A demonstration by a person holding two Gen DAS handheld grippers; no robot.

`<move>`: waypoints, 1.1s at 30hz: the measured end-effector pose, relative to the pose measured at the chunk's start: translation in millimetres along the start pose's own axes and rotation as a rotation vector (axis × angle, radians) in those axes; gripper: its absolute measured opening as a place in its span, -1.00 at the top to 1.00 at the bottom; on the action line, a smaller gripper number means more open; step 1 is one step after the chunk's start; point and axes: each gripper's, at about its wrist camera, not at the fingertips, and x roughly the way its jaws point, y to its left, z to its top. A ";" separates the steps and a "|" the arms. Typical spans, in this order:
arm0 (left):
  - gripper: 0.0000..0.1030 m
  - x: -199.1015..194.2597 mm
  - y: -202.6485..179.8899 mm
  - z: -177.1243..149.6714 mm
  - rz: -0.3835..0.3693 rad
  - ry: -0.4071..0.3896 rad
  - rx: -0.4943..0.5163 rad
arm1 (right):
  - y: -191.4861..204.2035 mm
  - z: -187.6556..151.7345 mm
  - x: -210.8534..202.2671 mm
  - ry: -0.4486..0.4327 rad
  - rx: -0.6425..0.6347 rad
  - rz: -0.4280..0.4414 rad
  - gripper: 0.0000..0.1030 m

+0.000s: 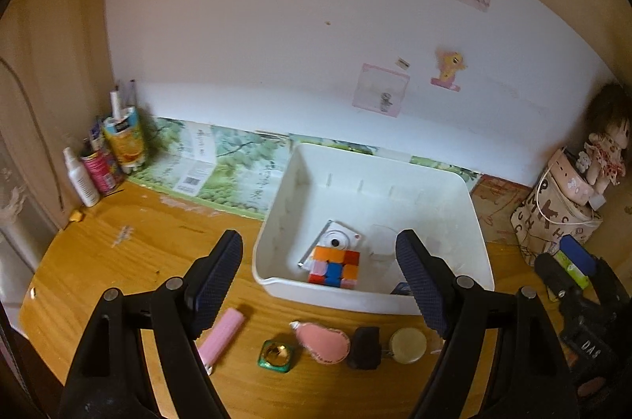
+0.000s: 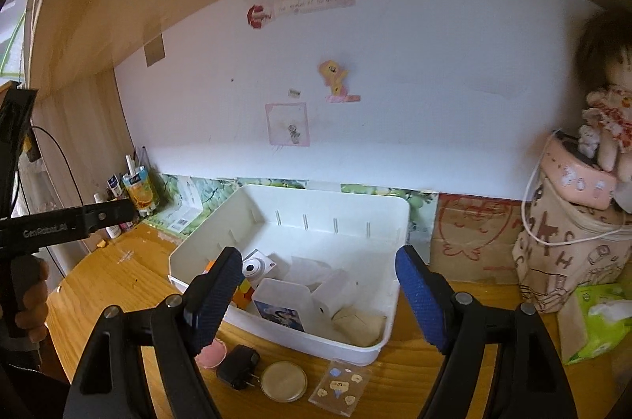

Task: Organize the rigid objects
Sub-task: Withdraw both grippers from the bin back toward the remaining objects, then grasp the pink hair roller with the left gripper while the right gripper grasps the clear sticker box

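Note:
A white plastic bin (image 1: 478,221) (image 2: 395,304) stands on the wooden desk. Inside lie a colourful puzzle cube (image 1: 335,267), a small white camera (image 1: 335,239) (image 2: 256,267), a clear box (image 2: 282,302) and other pale items. In front of the bin lie a pink lighter (image 1: 221,338), a green square bottle (image 1: 276,355), a pink pouch (image 1: 322,340) (image 2: 211,351), a black charger (image 1: 364,348) (image 2: 239,365), a round tin (image 1: 407,344) (image 2: 283,381) and a clear sticker case (image 2: 340,389). My left gripper (image 1: 324,284) is open and empty above the row. My right gripper (image 2: 318,296) is open and empty over the bin's front.
Bottles and a cup of pens (image 1: 118,146) stand at the back left. A patterned bag (image 2: 565,261) with a pink case and a doll (image 2: 608,110) stands at the right, and a green tissue pack (image 2: 596,320) lies beside it. A white wall rises behind the desk.

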 end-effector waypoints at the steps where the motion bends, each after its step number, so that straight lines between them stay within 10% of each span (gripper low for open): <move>1: -0.60 -3.3 2.3 -1.7 0.008 -0.003 -0.003 | -1.8 0.0 -2.6 -0.001 0.007 -0.004 -0.57; 14: -0.60 -21.6 43.3 -27.5 0.166 0.061 -0.081 | -28.9 -24.6 -24.3 0.018 0.128 -0.110 -0.57; 33: -0.60 24.3 78.5 -90.1 0.289 0.399 -0.049 | -36.8 -102.3 12.7 0.280 0.337 -0.049 -0.57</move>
